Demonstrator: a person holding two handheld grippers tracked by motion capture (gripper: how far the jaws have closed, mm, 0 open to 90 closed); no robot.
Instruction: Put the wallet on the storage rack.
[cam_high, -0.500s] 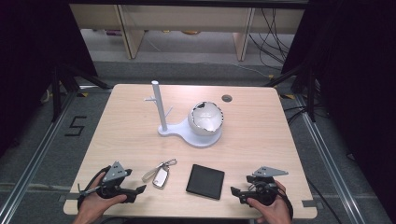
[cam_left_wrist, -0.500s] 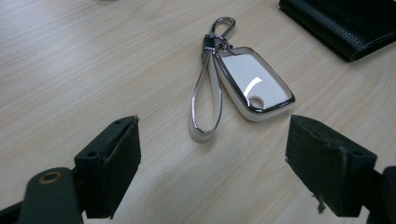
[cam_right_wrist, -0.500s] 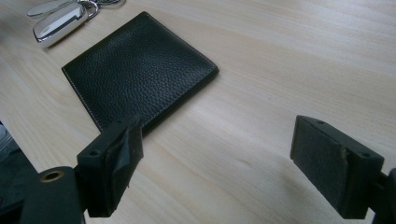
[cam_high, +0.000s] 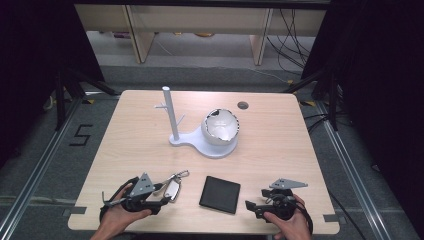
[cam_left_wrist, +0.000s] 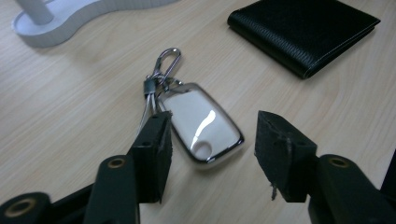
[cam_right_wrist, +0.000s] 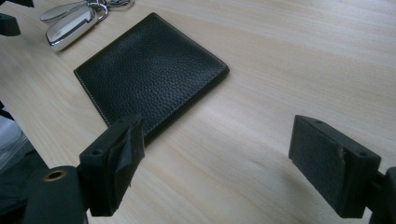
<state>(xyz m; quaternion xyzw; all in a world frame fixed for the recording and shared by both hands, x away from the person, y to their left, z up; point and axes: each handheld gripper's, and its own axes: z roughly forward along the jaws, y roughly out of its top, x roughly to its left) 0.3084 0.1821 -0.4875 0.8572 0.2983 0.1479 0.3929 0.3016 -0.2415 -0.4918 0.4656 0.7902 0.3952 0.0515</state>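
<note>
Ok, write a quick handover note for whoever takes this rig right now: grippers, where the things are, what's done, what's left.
Left hand-held gripper: open, jaws either side of the key fob, not closed on it.
Right hand-held gripper: open, holding nothing, just beside the wallet.
Fob and wallet lie flat at the table's near edge; the white stand with its bowl sits mid-table.
Done: nothing lifted yet.
Left: probably close on the fob and lift it; the wallet is untouched.

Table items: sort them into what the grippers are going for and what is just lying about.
In hand:
- white, chrome-edged key fob on a metal clip, between the open left gripper jaws
- flat black leather wallet, just ahead of the open right gripper

Lying about:
- white plastic stand with upright post
- crumpled white bowl-shaped thing on its base
</note>
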